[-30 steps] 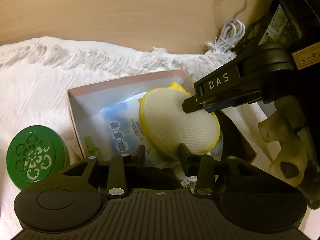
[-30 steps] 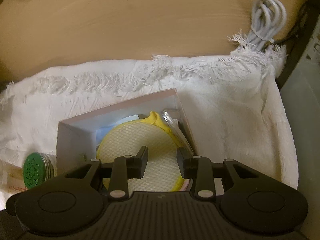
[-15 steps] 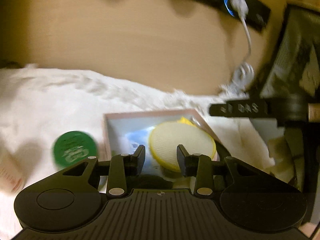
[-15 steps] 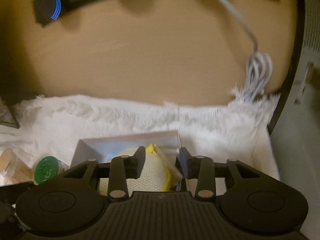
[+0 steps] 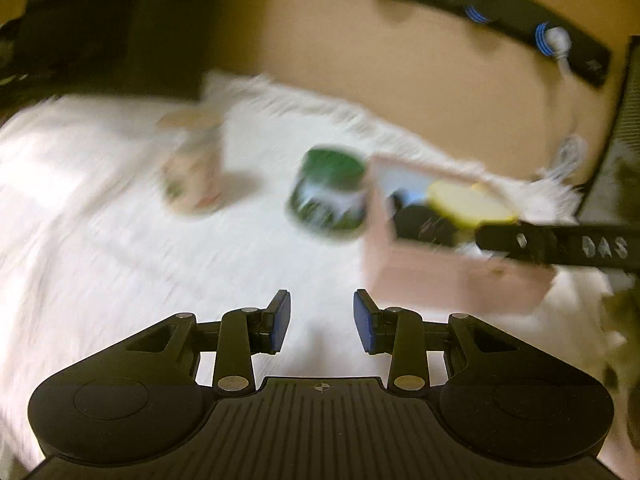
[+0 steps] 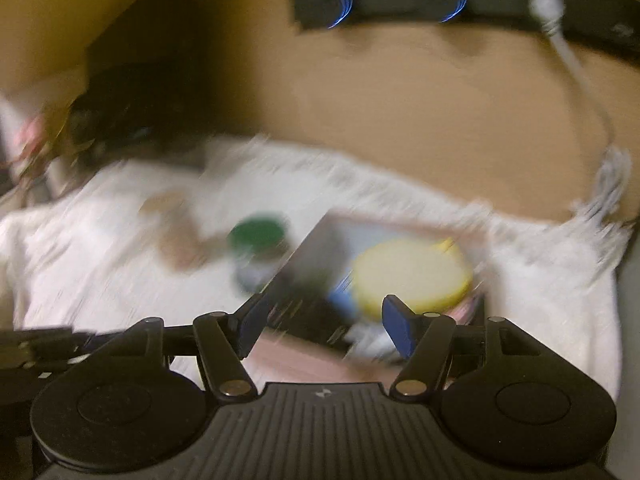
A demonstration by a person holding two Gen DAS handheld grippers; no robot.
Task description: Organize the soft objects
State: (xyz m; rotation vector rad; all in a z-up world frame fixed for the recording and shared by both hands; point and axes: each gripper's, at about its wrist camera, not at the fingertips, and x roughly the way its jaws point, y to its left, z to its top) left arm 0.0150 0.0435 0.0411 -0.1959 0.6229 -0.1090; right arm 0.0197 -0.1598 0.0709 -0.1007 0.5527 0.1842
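"DAS" lettering on right gripper (image 5: 560,246) arm. Round yellow-rimmed sponge pad (image 6: 412,274) lies in pink box (image 5: 452,280), blurred. Left gripper (image 5: 322,322) parted, empty. Right jaws opening, nothing between.

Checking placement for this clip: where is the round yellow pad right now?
The round yellow pad lies inside the pink box on the white cloth, toward the box's right side in both wrist views, with the green-lidded jar just left of the box.
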